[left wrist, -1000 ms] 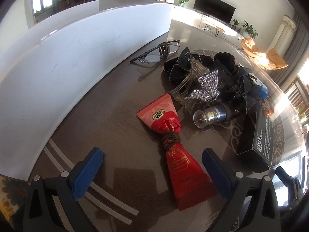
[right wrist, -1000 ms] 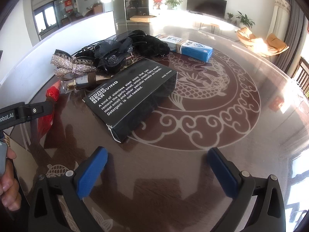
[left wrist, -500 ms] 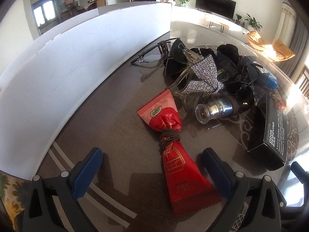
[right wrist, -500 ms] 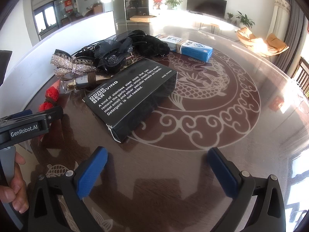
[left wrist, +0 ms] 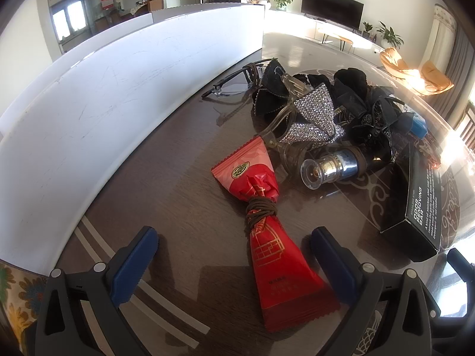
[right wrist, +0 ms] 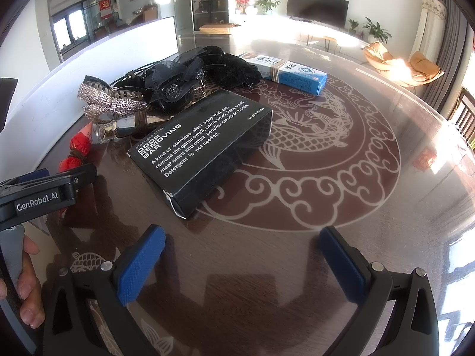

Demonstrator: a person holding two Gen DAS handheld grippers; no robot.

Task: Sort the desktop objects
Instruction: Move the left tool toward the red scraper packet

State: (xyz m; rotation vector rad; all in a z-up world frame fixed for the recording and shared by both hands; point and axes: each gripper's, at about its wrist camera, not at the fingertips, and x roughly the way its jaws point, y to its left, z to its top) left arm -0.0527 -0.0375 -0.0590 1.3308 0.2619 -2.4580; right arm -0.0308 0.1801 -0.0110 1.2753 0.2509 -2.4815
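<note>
A red snack packet [left wrist: 267, 225] tied round its middle with a brown hair band lies on the dark table, its near end between the fingers of my open left gripper [left wrist: 234, 249]. Behind it lie a small perfume bottle [left wrist: 332, 167], a rhinestone bow clip [left wrist: 311, 118], black hair accessories [left wrist: 365, 103] and glasses [left wrist: 234, 86]. A black "odor removing bar" box [right wrist: 204, 145] lies ahead of my open right gripper [right wrist: 242, 255], which holds nothing. A blue-and-white box [right wrist: 294, 72] sits further back.
A white board [left wrist: 118, 95] runs along the table's left side. The left gripper's body [right wrist: 44, 192] and a person's hand [right wrist: 29, 284] show at the left of the right wrist view. The table carries a glossy dragon pattern [right wrist: 320, 154].
My left gripper has edged forward and swung a little right, so the red packet now reaches further in between its fingers. The right gripper has stayed put.
</note>
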